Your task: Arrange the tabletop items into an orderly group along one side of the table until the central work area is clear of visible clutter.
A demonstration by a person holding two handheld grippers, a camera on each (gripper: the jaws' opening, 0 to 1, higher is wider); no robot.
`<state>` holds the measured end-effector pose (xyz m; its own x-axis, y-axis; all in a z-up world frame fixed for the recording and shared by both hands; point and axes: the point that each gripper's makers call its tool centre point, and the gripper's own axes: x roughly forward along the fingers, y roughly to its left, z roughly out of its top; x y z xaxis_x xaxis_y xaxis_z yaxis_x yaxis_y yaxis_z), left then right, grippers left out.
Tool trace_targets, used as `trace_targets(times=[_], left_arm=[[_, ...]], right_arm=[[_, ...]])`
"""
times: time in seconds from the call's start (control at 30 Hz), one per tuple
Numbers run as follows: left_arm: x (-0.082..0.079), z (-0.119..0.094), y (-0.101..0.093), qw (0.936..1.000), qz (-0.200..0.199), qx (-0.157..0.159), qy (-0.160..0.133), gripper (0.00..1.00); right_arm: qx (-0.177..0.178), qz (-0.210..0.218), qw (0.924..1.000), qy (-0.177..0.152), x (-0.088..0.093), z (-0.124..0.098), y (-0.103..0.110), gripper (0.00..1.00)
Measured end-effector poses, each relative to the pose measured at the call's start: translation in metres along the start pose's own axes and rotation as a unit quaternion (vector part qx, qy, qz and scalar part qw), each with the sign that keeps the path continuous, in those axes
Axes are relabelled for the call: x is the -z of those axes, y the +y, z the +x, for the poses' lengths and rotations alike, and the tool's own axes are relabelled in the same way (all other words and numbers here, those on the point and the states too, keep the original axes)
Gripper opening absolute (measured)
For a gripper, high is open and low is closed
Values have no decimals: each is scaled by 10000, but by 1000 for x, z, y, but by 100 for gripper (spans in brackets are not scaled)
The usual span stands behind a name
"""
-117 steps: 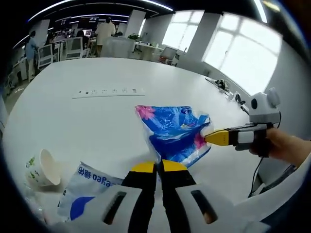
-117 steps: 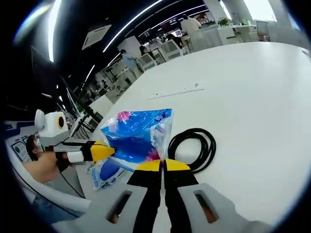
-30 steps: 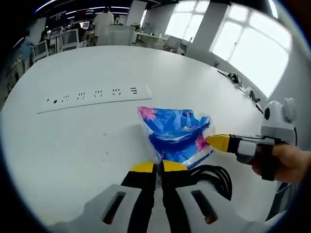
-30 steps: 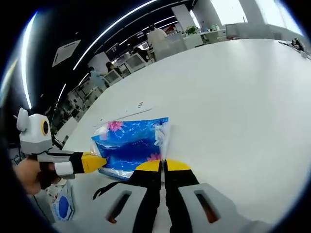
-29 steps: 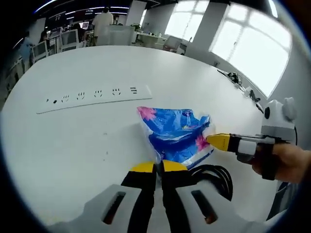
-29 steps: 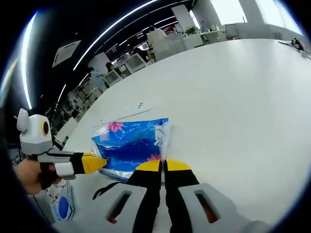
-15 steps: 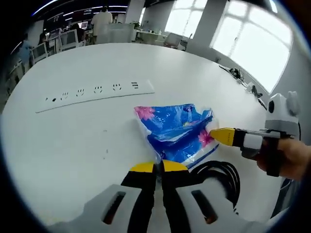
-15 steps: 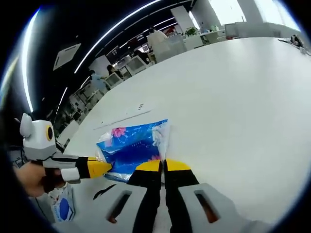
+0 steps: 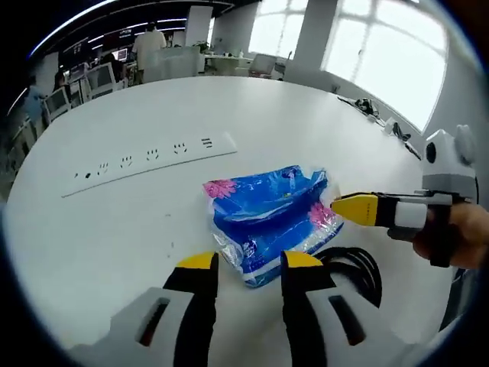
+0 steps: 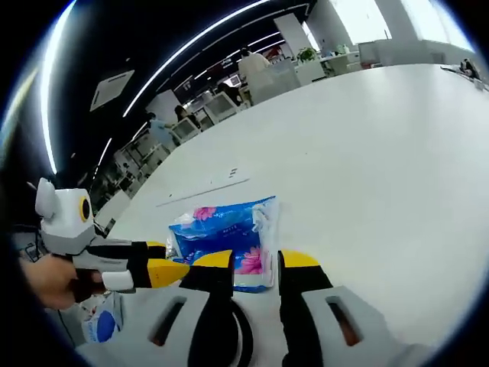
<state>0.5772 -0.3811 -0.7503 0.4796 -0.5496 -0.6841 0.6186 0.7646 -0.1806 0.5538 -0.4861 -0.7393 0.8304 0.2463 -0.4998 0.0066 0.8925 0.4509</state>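
Between your left gripper jaws, which you are holding spread, the blue tissue pack is lying on the table; your right gripper is standing parted too, just before it; soft, light, slippery film; pinch a crimped end.

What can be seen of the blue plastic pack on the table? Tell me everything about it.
The blue plastic pack is a soft, glossy, crinkled wrapper printed with pink flowers and white text, seemingly a tissue pack. It lies flat on the white table, near the black cable coil. The left gripper has its jaws open around the near end; the right gripper stands open at another edge. Whether either touches it is unclear.
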Motion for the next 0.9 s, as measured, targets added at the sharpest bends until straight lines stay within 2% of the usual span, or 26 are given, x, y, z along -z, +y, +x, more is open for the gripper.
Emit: trace_targets(times=[0.07,0.1,0.13,0.2,0.23,0.3,0.33,0.4,0.5,0.57,0.7,0.77,0.9], left_arm=[[-3,-5,-2,9999,-160,24,-39,38],[-3,-8,-4,9995,-310,27,27,45],[-5,-10,-5,9993,-374,37,-26,52],[-15,-20,-7,9985,-425,46,-330,64],[-19,-27,-8,9980,-443,42,-452,66],[-21,-39,-10,9968,-588,74,-535,68],[-21,-43,-11,9965,-644,81,-529,70],[-18,-53,-11,9962,-688,105,-516,75],[-15,-72,-15,9960,-633,190,-595,70],[-17,-86,-15,9954,-499,171,-801,66],[-13,-109,-14,9938,-478,103,-1000,64],[-8,-122,-13,9928,-481,90,-1090,62],[5,-146,-7,9925,-387,9,-1162,51]], right_arm=[[-56,-82,9998,-170,-6,-5,6,40],[-102,-106,9994,-318,-10,-8,10,43],[-149,-118,9987,-471,-15,-12,13,44],[-366,-147,9966,-726,-23,-23,27,46],[-428,-211,9956,-806,-25,-29,34,50],[-490,-366,9934,-971,-29,-38,44,61],[-503,-362,9935,-952,-28,-42,48,65],[-576,-380,9935,-911,-26,-49,56,68],[-701,-473,9923,-900,-23,-61,69,69],[-745,-538,9915,-916,-21,-71,77,72],[-839,-512,9911,-900,-13,-86,89,75],[-836,-569,9899,-990,-12,-95,94,75],[-853,-464,9886,-1155,-7,-113,101,80]])
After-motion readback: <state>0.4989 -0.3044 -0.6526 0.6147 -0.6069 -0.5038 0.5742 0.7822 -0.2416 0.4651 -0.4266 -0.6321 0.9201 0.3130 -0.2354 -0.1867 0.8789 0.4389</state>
